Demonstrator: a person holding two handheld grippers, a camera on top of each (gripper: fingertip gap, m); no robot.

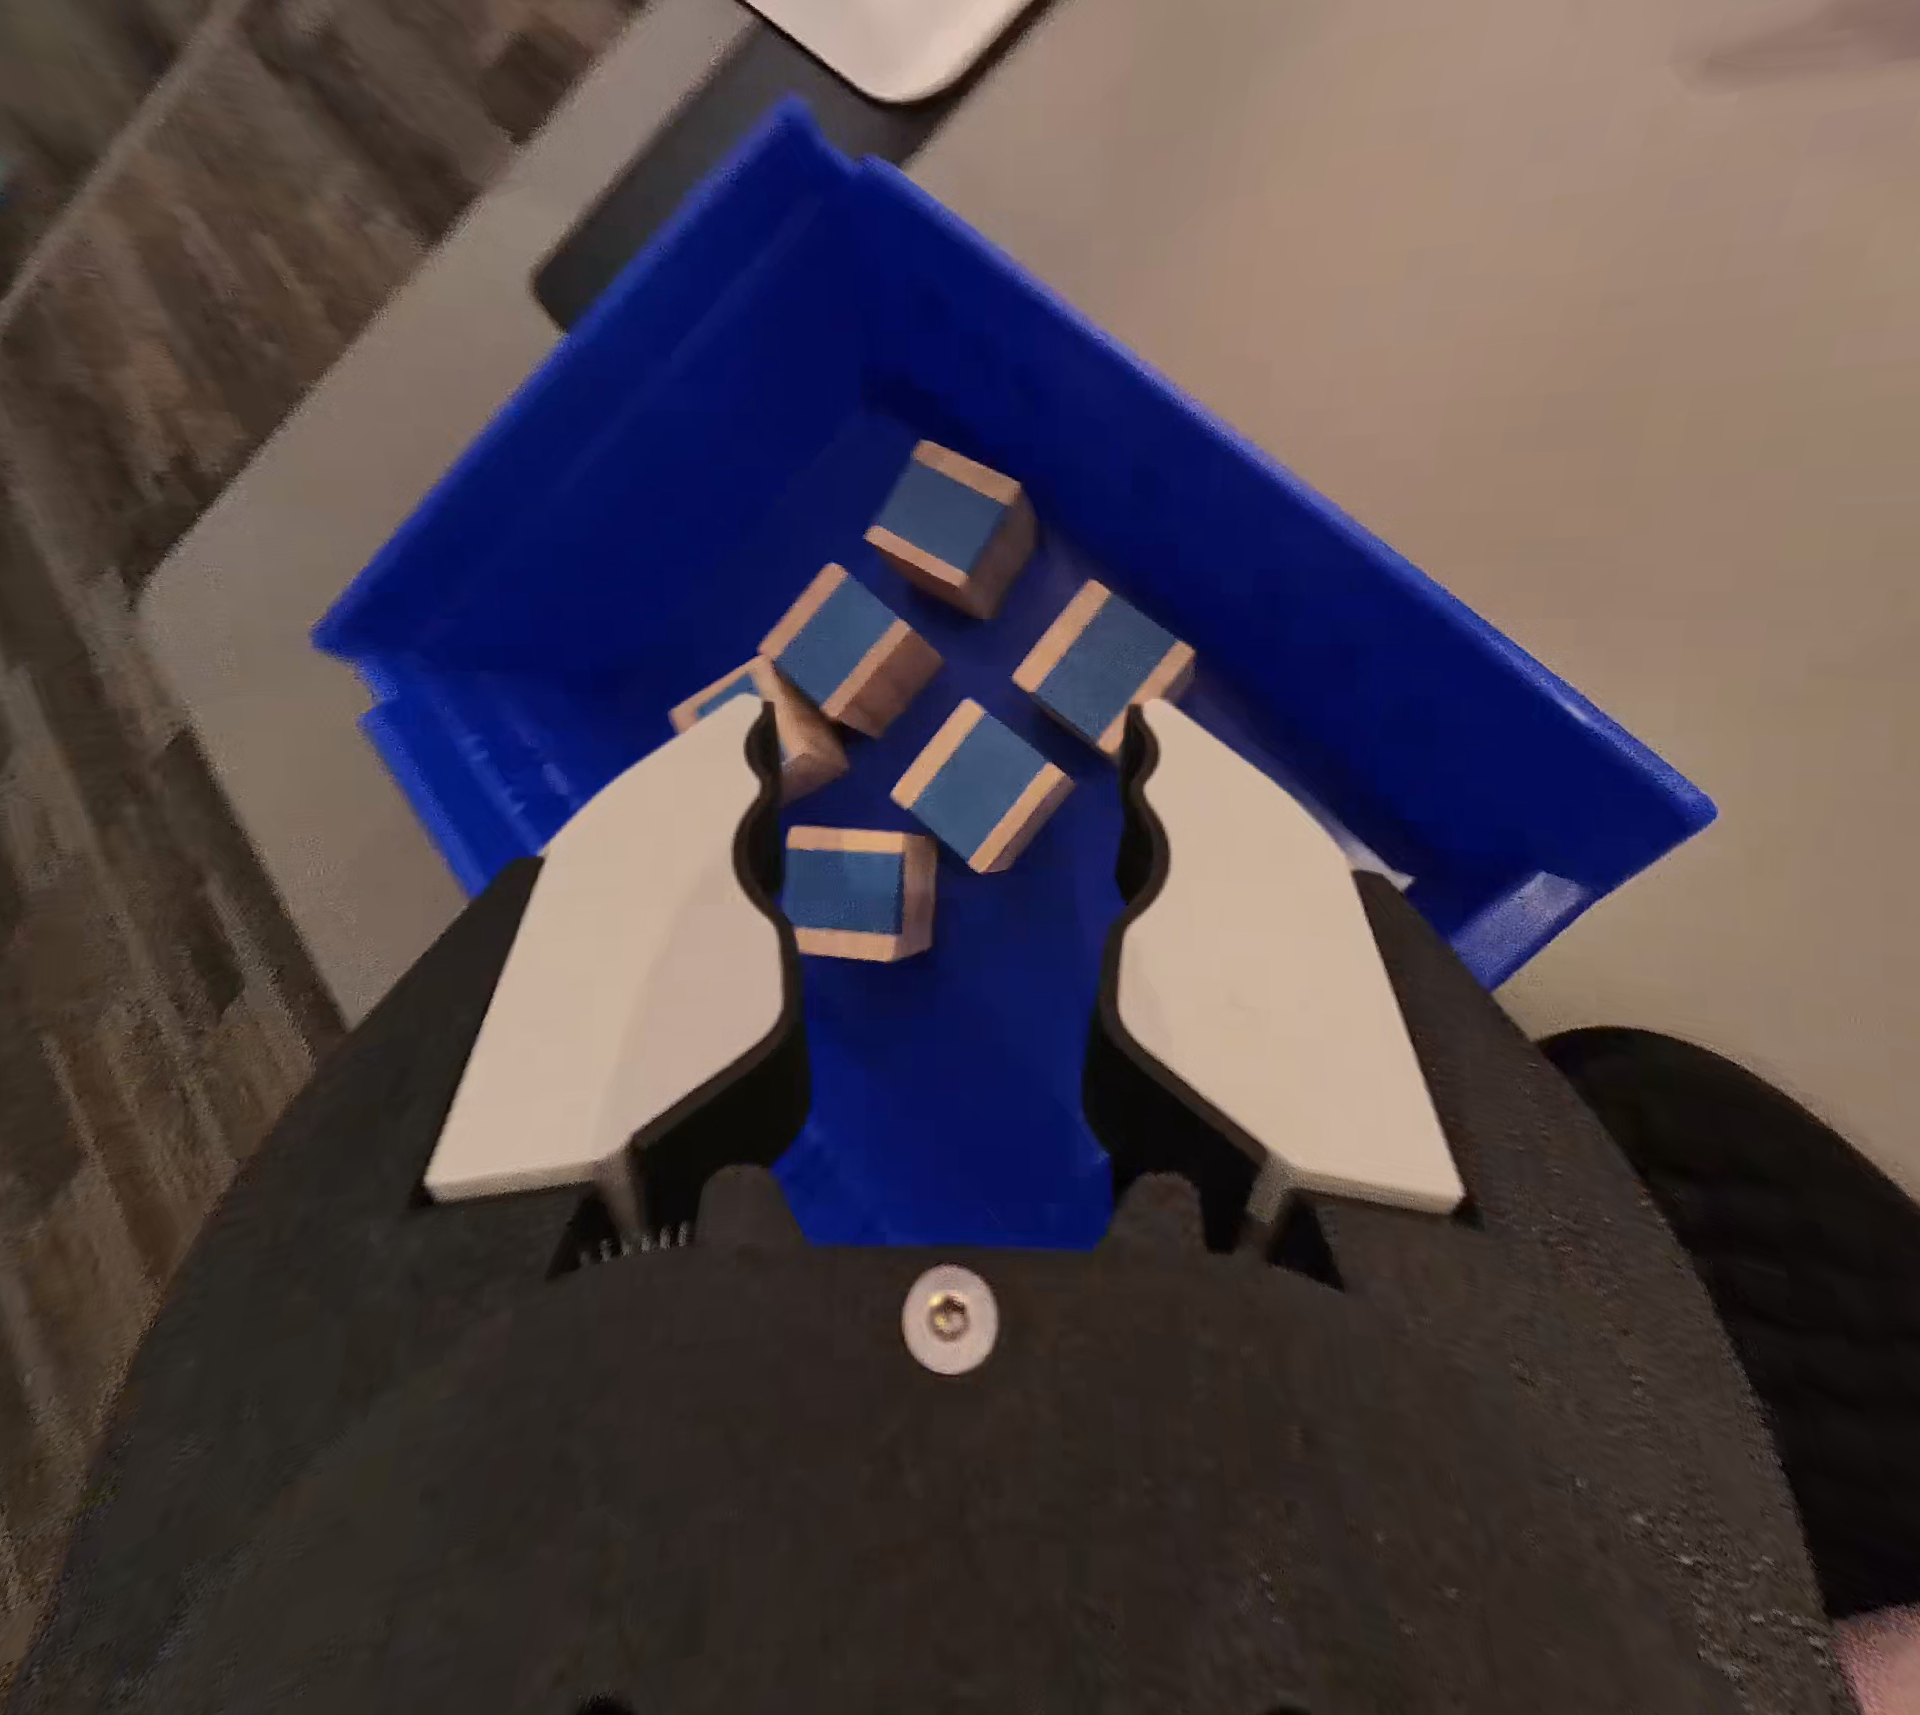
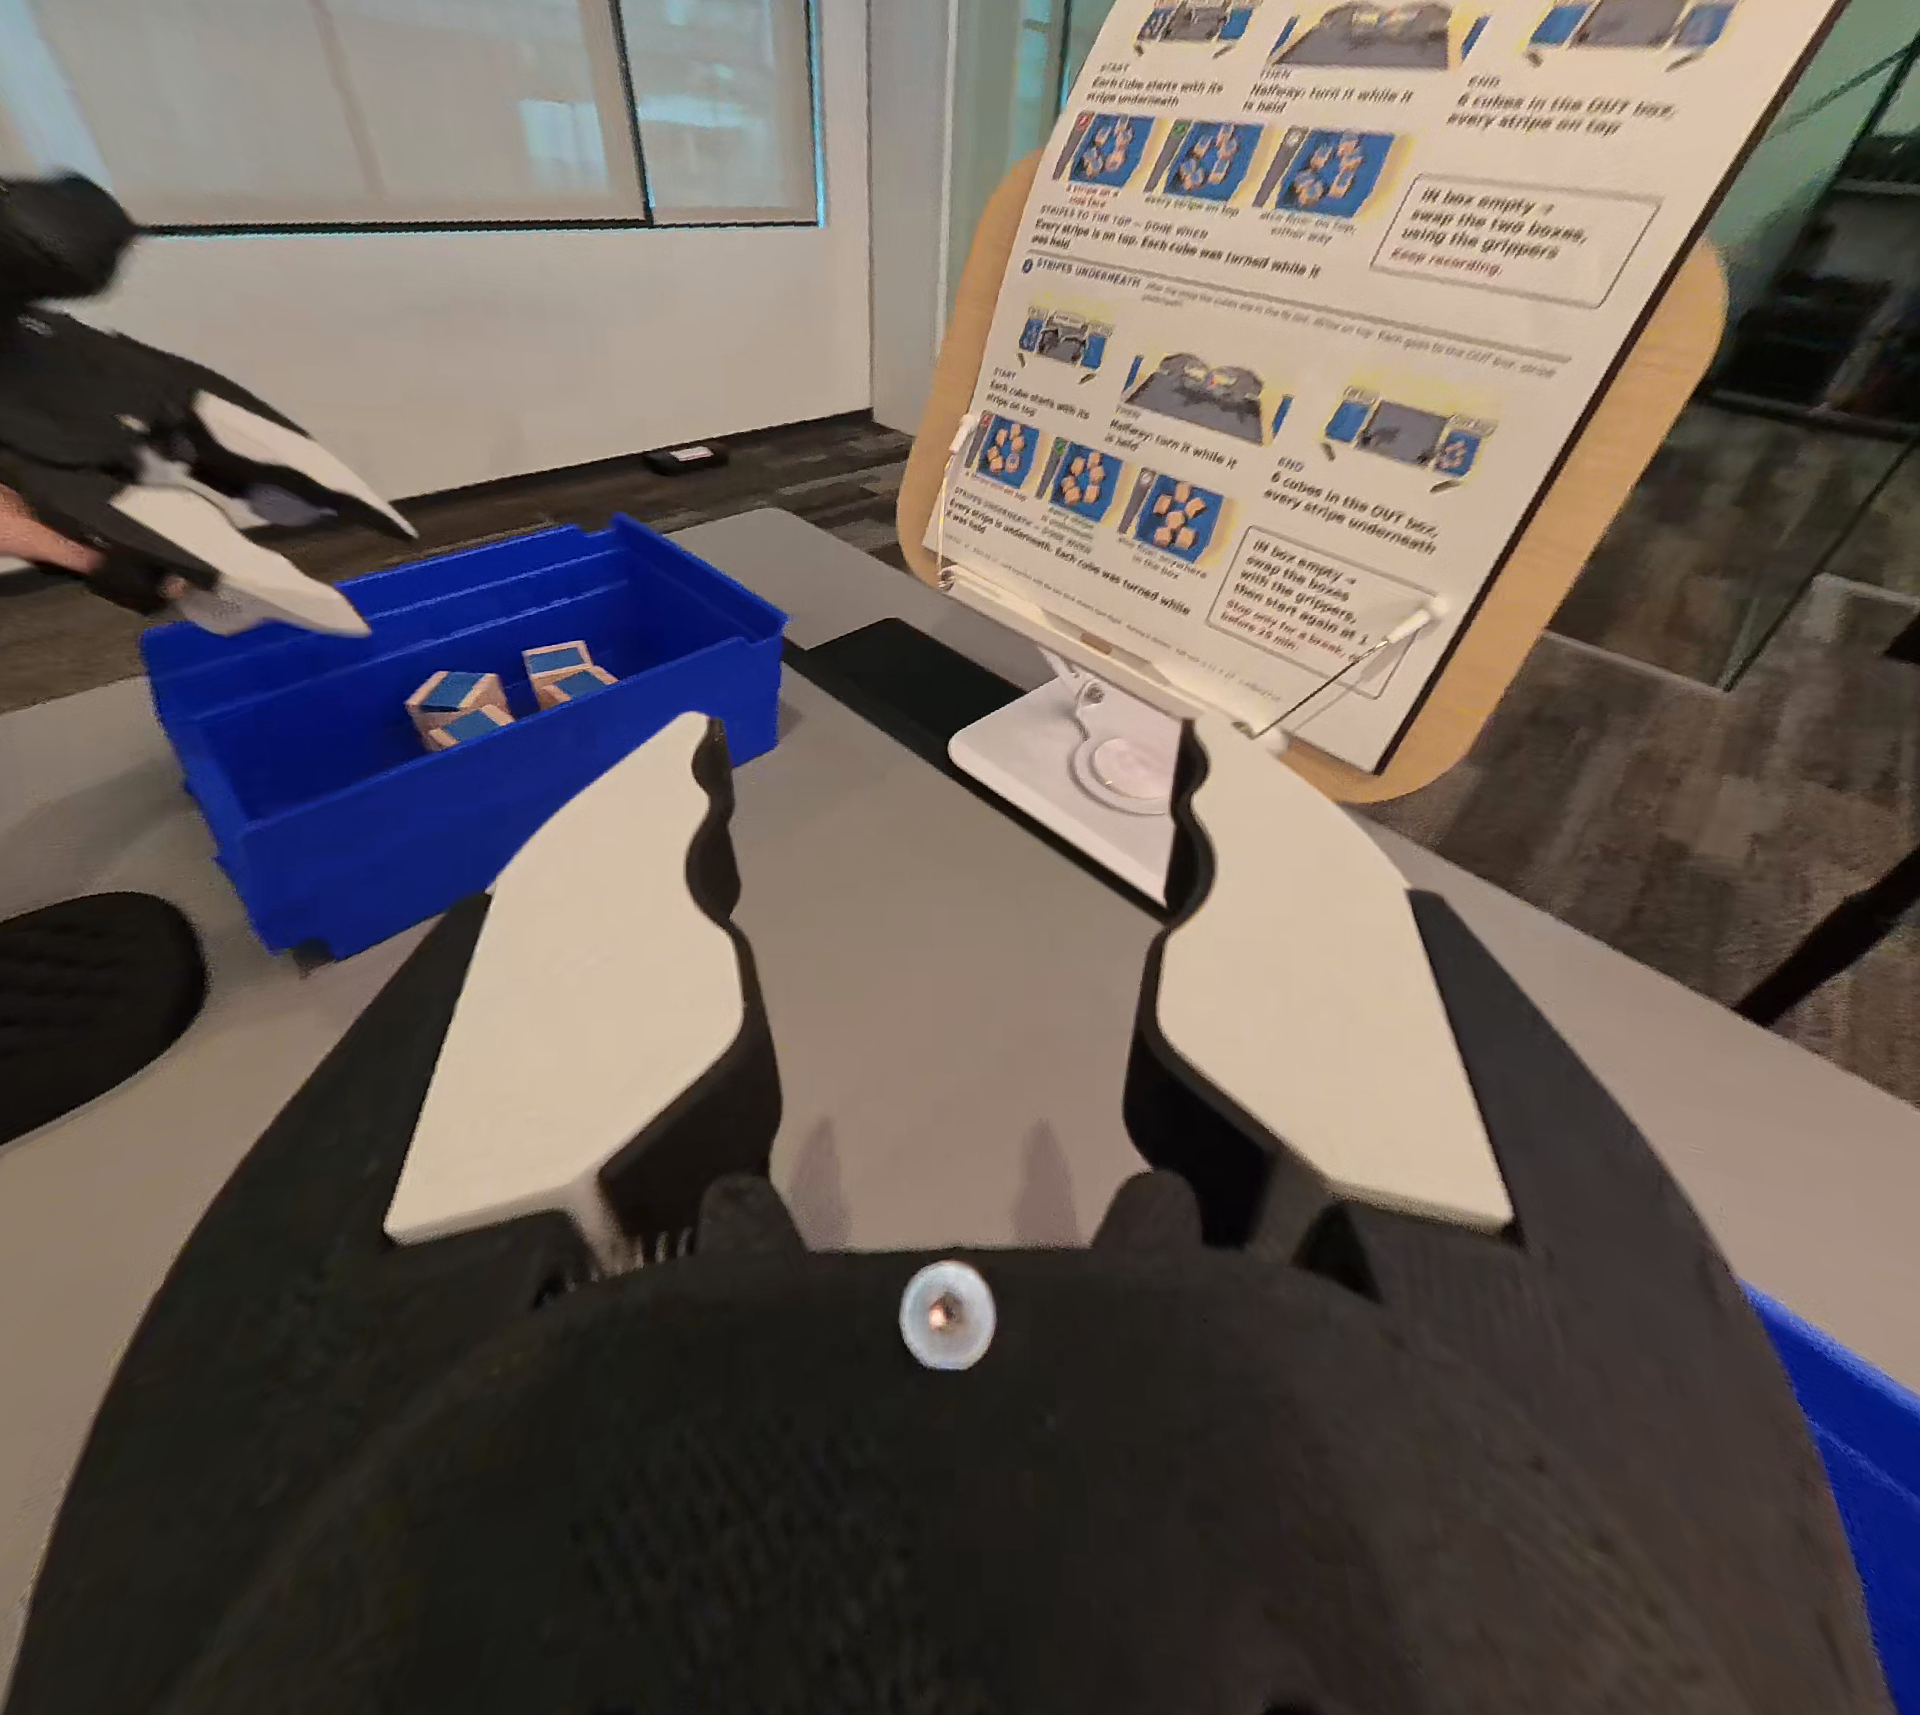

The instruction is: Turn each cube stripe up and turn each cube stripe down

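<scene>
So the left tool (image 1: 945, 720) hung over the blue bin (image 1: 644, 522) with its fingers spread wide and nothing pinched, probably lining up on one of the cubes (image 1: 982, 782) below. Six cubes sat loose on the bin floor, bunched toward the middle, the ones fully in view blue stripe up; one was half hidden behind the left finger. The bin sat by the tabletop's (image 2: 935, 990) left edge. The right tool (image 2: 945, 746) waited over the bare middle of the tabletop, also spread and empty, likely ready to take a hand-off. The instruction board (image 2: 1403, 263) stood propped on its white stand at the far edge
</scene>
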